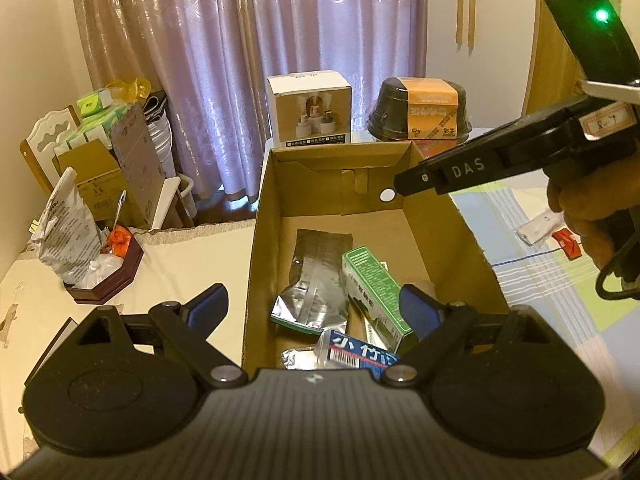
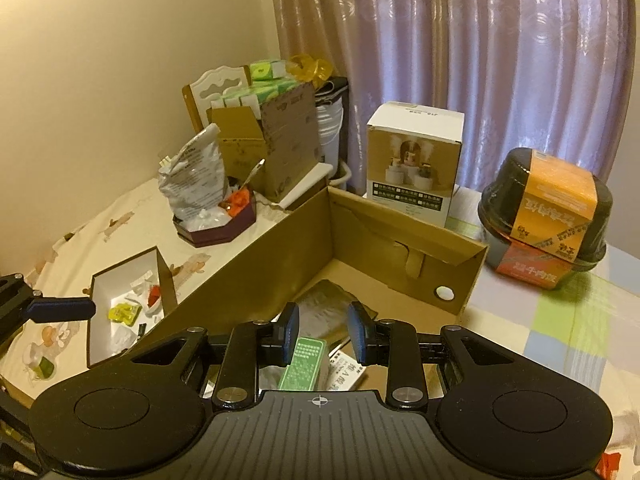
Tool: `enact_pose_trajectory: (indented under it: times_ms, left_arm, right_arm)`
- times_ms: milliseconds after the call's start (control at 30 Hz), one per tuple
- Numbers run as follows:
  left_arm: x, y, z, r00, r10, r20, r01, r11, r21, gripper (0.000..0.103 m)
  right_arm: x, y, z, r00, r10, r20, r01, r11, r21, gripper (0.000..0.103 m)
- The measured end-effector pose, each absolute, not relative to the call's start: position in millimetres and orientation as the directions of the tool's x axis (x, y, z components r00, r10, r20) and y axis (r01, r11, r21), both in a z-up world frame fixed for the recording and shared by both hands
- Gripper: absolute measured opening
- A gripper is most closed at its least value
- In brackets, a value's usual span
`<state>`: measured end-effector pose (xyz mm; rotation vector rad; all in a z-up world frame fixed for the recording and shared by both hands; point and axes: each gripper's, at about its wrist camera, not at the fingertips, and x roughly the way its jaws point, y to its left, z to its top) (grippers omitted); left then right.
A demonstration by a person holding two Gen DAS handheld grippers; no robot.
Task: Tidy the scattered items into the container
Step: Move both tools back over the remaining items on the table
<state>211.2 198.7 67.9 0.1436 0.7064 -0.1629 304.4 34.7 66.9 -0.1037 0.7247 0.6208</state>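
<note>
An open cardboard box [image 1: 448,248] sits mid-table and holds a silver pouch [image 1: 316,280], a green carton [image 1: 372,292] and a blue-and-white tube [image 1: 360,354]. My left gripper [image 1: 314,307] hovers over the box's near end, open wide and empty. My right gripper [image 2: 325,332] hangs over the box [image 2: 400,240], above the green carton [image 2: 306,364], open with a narrow gap and nothing between its pads. A hand holds it at the box's right wall in the left wrist view. A white packet [image 1: 536,232] and a red sachet [image 1: 566,244] lie on the checked cloth.
A shallow white-lined tray [image 2: 96,320] left of the box holds yellow and red sachets. A maroon octagonal box [image 2: 216,232] carries a silver bag. Behind the box stand a white product carton [image 2: 416,160] and a black bowl with an orange sleeve [image 2: 548,216]. Curtains and stacked cartons fill the back.
</note>
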Motion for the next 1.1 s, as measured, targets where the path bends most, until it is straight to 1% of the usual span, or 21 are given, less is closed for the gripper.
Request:
enact_pose_trajectory:
  times_ms: [133,167,200,233,267,300,467,700,867,1100]
  left_arm:
    - [207,194,73,0.753,-0.105,-0.649,0.203,0.976,0.078,0.09]
    - [205,192,74,0.754,-0.108,-0.648,0.206,0.975,0.077,0.09]
    - [203,189,76,0.755,-0.113,-0.646,0.211,0.975,0.076,0.09]
    - [201,186,78,0.756,-0.118,-0.644,0.216,0.973,0.076,0.09]
    - [199,183,80,0.757,-0.124,-0.642,0.223,0.972,0.075,0.09]
    - [197,178,81,0.757,-0.131,-0.64,0.23,0.97,0.074,0.09]
    - [188,145,88,0.753,-0.182,-0.633,0.292,0.954,0.072,0.09]
    - [181,72,88,0.724,-0.274,-0.633,0.406,0.911,0.07,0.092]
    - [185,17,76,0.68,-0.335,-0.652,0.482,0.874,0.054,0.092]
    - [201,-55,50,0.606,-0.392,-0.693,0.574,0.818,0.039,0.092]
  right_arm:
    - [289,18,69,0.596,0.494,-0.634,-0.556,0.823,0.119,0.034]
    - [283,11,70,0.603,0.49,-0.63,-0.551,0.827,0.116,0.039]
    - [276,4,69,0.611,0.487,-0.624,-0.544,0.831,0.116,0.055]
    - [269,-6,69,0.624,0.483,-0.614,-0.531,0.839,0.121,0.094]
    - [259,-16,69,0.646,0.479,-0.595,-0.513,0.849,0.127,0.099]
    - [250,-28,69,0.662,0.475,-0.579,-0.5,0.856,0.131,0.099]
    - [210,-88,52,0.677,0.423,-0.602,-0.433,0.891,0.14,0.099]
    - [163,-183,15,0.682,0.322,-0.656,-0.302,0.942,0.148,0.099]
    - [145,-244,0,0.703,0.23,-0.673,-0.177,0.973,0.148,0.099]
    - [145,-322,-4,0.754,0.059,-0.654,-0.008,0.997,0.08,0.099]
